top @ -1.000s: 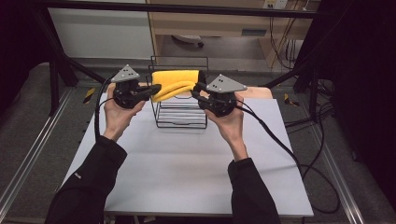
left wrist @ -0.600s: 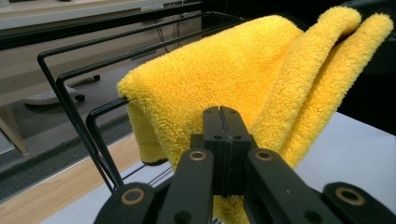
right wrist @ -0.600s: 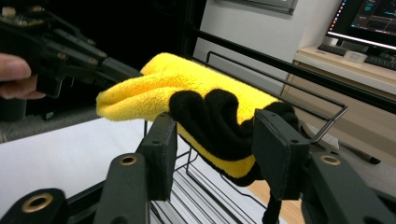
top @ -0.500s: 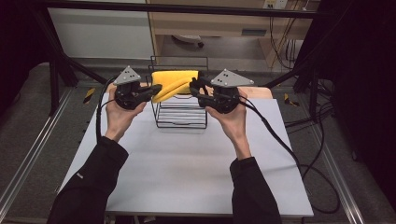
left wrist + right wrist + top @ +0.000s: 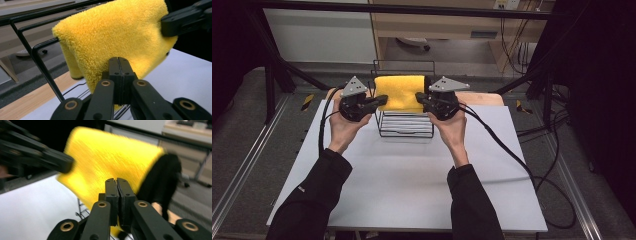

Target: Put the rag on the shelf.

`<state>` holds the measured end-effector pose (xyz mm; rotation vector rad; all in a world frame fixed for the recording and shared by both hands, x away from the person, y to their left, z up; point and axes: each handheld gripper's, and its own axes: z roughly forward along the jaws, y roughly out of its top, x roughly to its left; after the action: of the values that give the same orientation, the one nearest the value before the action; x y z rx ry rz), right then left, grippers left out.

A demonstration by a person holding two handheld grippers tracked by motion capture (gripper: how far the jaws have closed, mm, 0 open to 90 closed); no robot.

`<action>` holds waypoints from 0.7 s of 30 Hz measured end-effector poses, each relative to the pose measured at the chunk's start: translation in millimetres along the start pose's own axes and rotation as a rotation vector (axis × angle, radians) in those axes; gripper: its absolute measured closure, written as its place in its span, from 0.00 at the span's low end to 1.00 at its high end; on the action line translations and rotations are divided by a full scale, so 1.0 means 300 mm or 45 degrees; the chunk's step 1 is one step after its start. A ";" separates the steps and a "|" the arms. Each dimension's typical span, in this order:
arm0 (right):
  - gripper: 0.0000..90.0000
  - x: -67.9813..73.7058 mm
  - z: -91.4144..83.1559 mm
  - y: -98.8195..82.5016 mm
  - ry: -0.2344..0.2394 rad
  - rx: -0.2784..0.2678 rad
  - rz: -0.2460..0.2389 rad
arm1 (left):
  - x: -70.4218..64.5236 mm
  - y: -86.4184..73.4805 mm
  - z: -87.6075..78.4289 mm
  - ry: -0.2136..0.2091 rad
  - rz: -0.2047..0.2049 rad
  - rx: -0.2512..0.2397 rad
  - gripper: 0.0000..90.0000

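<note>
A fluffy yellow towel (image 5: 401,93) hangs stretched between my two grippers above a black wire rack (image 5: 406,128). My left gripper (image 5: 382,100) pinches the towel's left edge, and its jaws are shut on the towel (image 5: 117,37) in the left gripper view (image 5: 119,65). My right gripper (image 5: 420,97) pinches the right edge, its jaws (image 5: 116,184) shut on the blurred towel (image 5: 107,157). The towel's far edge lies over a top bar of the rack (image 5: 37,47). Each gripper view shows the other gripper (image 5: 186,21) (image 5: 37,152) gripping the far edge.
The rack stands at the back middle of a white table (image 5: 402,185), with a wooden board (image 5: 484,98) behind it. A dark object (image 5: 162,180) sits just right of the towel. Cables (image 5: 512,150) trail off to the right. Black frame posts (image 5: 272,75) flank the table.
Both grippers have moved up and slightly apart. The towel, slanted and bunched before, now hangs wide and level between them over the rack.
</note>
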<state>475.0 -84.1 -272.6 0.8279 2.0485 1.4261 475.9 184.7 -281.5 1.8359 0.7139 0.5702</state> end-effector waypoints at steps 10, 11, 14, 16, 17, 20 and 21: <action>0.87 -0.008 -0.025 -0.036 0.031 -0.031 0.030 | 0.002 -0.031 -0.017 -0.010 -0.018 0.000 1.00; 0.84 -0.008 -0.040 -0.038 0.045 -0.036 0.040 | 0.002 -0.034 -0.027 -0.008 -0.019 0.003 0.98; 0.73 -0.013 -0.085 -0.049 0.057 -0.037 0.062 | 0.005 -0.049 -0.060 -0.007 -0.025 0.019 0.90; 0.64 -0.019 -0.109 -0.063 0.066 -0.032 0.081 | 0.009 -0.066 -0.078 -0.007 -0.027 0.040 0.83; 0.60 -0.022 -0.120 -0.072 0.067 -0.021 0.086 | 0.010 -0.076 -0.085 -0.012 -0.031 0.054 0.80; 0.51 -0.035 -0.150 -0.101 0.059 0.005 0.093 | 0.013 -0.115 -0.101 -0.009 -0.021 0.103 0.68; 0.46 -0.041 -0.158 -0.113 0.053 0.013 0.100 | 0.014 -0.130 -0.105 -0.005 -0.019 0.118 0.65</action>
<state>443.8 -132.2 -288.7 0.8989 2.0767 1.4880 449.6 219.2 -306.7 1.9154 0.7618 0.5316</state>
